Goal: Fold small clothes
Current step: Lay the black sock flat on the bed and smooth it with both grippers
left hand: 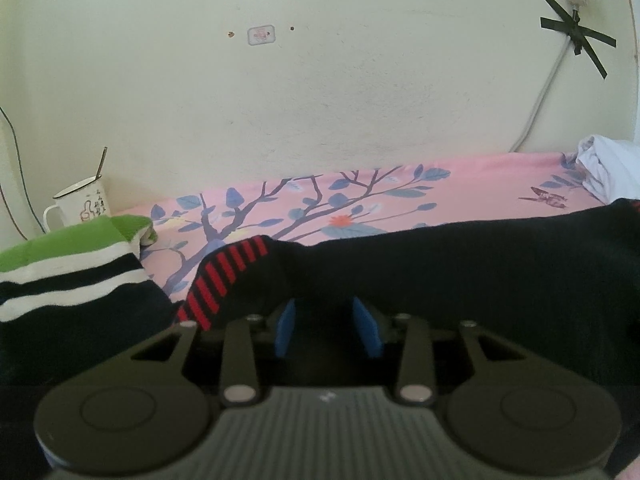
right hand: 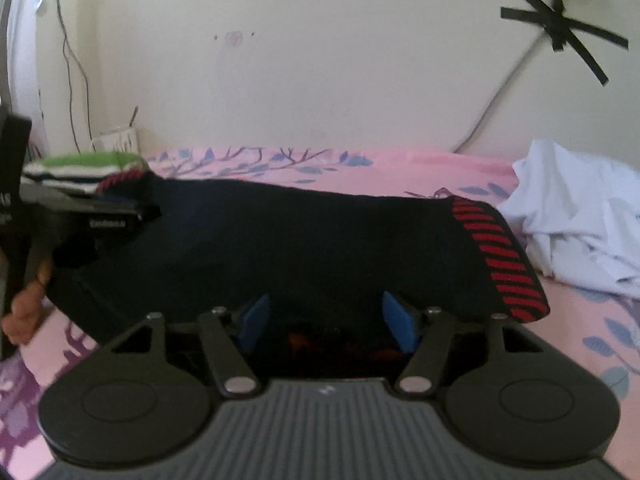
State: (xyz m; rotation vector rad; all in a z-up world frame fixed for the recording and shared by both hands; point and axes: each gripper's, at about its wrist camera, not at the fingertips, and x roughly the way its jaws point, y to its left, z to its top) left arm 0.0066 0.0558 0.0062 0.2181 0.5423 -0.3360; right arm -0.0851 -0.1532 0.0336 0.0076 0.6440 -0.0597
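I see the black knitted sock with red-striped cuff [right hand: 304, 240] stretched sideways across the pink floral bedsheet [left hand: 360, 200], right in front of both grippers. My left gripper [left hand: 326, 328] has its blue pads part-way apart with the dark fabric lying between them; I cannot tell whether they press on it. My right gripper [right hand: 326, 322] stands with jaws released and spread wide, the sock's lower edge lying between the pads without being pinched. In the right wrist view a hand [right hand: 28, 304] holds the other tool at the sock's left end. A folded green, white and navy striped sock [left hand: 68, 264] sits beside a white enamel mug [left hand: 78, 206]. Crumpled white cloth [right hand: 580, 224] lies at right.
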